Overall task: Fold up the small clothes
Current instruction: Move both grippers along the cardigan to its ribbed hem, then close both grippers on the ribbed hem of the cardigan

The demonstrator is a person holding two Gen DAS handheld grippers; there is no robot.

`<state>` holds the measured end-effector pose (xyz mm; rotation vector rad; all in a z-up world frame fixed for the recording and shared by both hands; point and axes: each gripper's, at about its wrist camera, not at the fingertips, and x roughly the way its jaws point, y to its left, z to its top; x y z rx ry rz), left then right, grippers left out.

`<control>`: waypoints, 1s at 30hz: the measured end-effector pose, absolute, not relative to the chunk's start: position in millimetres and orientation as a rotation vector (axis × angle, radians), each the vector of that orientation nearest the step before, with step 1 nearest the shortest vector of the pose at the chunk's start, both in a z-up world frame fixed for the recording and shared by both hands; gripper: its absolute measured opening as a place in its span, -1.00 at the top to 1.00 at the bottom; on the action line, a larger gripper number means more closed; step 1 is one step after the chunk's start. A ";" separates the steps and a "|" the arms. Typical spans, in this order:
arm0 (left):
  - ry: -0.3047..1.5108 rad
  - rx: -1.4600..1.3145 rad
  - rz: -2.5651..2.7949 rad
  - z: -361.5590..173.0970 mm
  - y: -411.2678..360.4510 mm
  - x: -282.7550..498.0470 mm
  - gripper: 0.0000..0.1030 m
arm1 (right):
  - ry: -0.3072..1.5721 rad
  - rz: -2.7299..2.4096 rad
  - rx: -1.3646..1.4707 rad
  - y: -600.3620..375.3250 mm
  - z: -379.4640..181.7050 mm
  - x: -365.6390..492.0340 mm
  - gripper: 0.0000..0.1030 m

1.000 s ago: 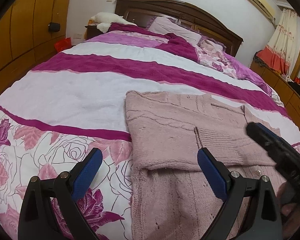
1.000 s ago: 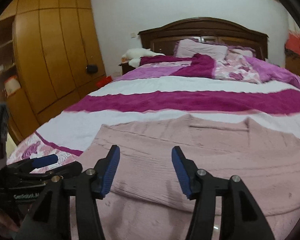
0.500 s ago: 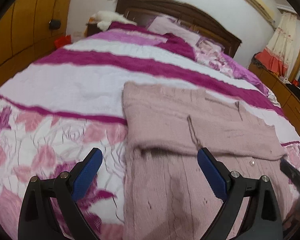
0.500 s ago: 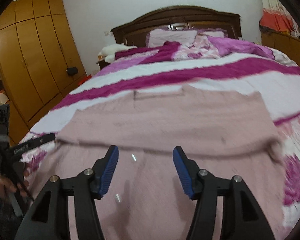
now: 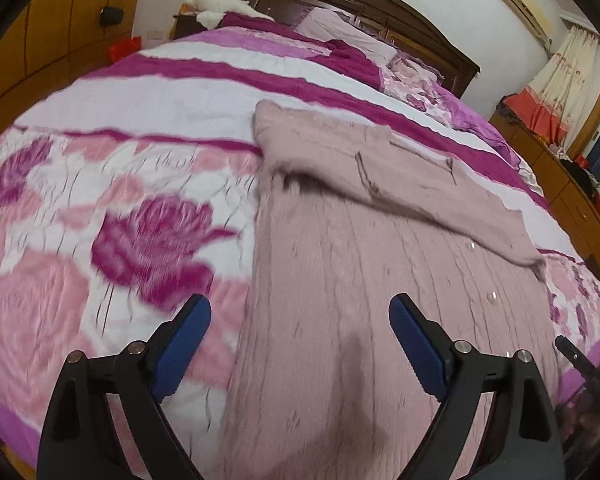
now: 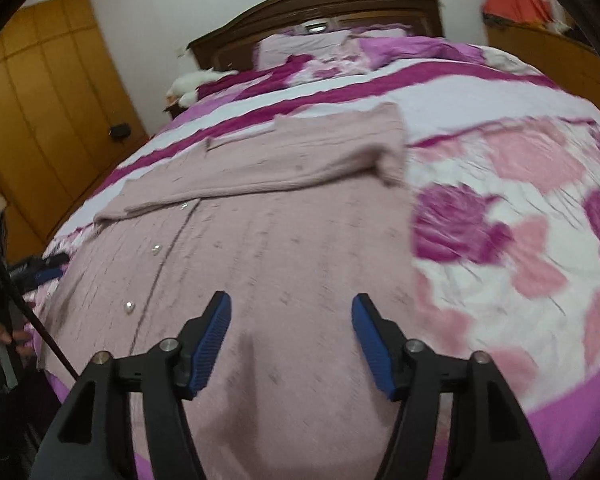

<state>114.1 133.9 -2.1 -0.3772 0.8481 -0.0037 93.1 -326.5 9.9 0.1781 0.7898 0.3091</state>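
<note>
Both tongs have drawn back toward the hem of the ribbed pink knit cardigan, sleeves folded across. Left tongs narrowing, right tongs widening, both empty above the floral quilt.

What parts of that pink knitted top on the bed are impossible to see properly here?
- Sweater hem: cut off by the bottom edge and the gripper fingers in the left wrist view.
- Knit pattern and buttons: smeared by motion blur in the right wrist view.
- Sleeves: folded across the top, their ends unclear in both views.
</note>
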 end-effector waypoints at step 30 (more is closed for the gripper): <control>0.856 -0.728 -0.385 -35.6 129.9 34.2 -0.30 | 0.790 0.569 0.718 -373.5 -58.6 44.1 -0.38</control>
